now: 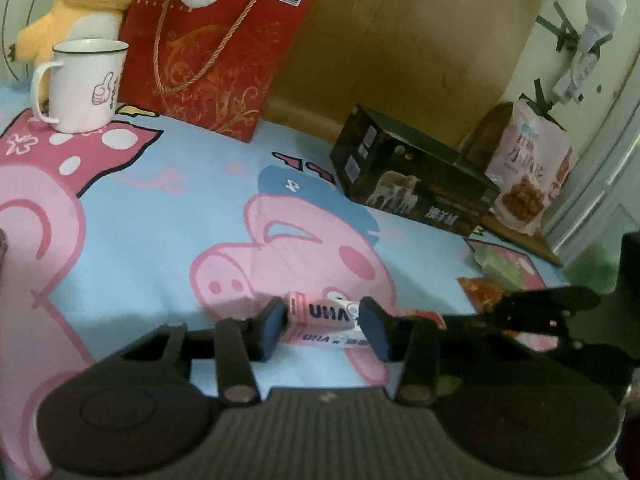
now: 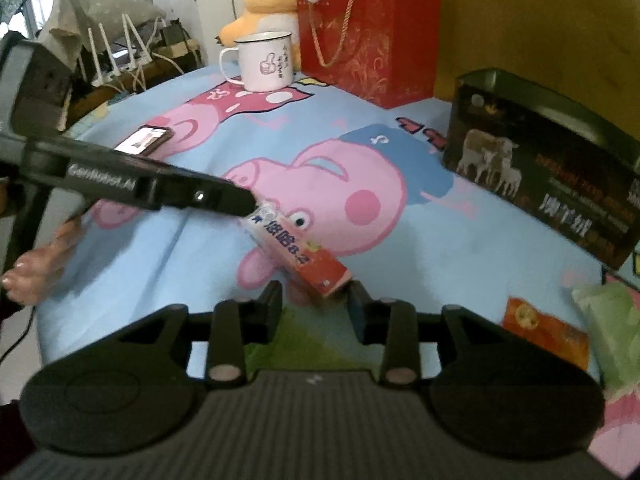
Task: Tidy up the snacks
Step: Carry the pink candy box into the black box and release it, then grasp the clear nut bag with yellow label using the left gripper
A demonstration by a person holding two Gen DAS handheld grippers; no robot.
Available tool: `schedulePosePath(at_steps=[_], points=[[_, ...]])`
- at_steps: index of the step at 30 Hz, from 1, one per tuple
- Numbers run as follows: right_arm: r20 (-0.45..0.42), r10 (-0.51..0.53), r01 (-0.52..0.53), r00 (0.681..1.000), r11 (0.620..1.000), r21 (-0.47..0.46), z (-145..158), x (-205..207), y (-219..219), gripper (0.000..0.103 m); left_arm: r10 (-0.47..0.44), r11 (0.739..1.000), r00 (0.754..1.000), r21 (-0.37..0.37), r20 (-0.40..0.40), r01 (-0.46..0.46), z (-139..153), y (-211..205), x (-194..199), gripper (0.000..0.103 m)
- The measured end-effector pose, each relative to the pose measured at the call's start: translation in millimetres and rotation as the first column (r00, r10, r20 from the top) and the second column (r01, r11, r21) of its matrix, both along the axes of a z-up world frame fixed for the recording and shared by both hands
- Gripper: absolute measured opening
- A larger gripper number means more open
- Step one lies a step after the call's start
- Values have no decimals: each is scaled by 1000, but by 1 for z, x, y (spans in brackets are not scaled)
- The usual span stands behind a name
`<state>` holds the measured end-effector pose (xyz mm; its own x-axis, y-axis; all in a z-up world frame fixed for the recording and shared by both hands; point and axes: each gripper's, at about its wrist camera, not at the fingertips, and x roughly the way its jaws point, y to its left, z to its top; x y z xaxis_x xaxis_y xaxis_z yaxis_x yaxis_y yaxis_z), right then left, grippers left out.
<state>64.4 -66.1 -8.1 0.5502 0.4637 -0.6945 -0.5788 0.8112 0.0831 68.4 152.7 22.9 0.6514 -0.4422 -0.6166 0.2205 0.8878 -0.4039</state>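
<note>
The candy box [image 1: 326, 316] lay on the cartoon-pig sheet [image 1: 160, 208], spanning both claws. The left claw [image 1: 322, 326] sat with its pads either side of the white end; whether they pressed it I could not tell. The right claw [image 2: 314, 304] stood open around the red end, one finger [image 2: 356, 304] touching. A black box [image 2: 548, 176], orange packet [image 2: 544, 326] and green packet [image 2: 608, 320] lay near; a mug [image 2: 264, 62] and red bag [image 2: 372, 28] stood well apart.
</note>
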Motion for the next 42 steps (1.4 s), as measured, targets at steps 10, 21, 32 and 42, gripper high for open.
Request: schedulePosePath(at_steps=[10, 21, 32, 42], points=[[235, -189, 171, 953, 980, 98, 57, 25, -49, 34, -68, 998, 979, 5, 191, 68, 72, -42, 55, 41], [247, -390, 372, 887, 921, 118, 57, 113, -115, 34, -94, 993, 988, 80, 120, 85, 66, -140, 196, 43], [140, -347, 309, 927, 921, 237, 37, 126, -107, 39, -82, 968, 960, 249, 267, 14, 79, -150, 155, 79], [99, -349, 295, 932, 887, 355, 35, -2, -150, 41, -156, 985, 974, 100, 164, 140, 60, -91, 36, 80]])
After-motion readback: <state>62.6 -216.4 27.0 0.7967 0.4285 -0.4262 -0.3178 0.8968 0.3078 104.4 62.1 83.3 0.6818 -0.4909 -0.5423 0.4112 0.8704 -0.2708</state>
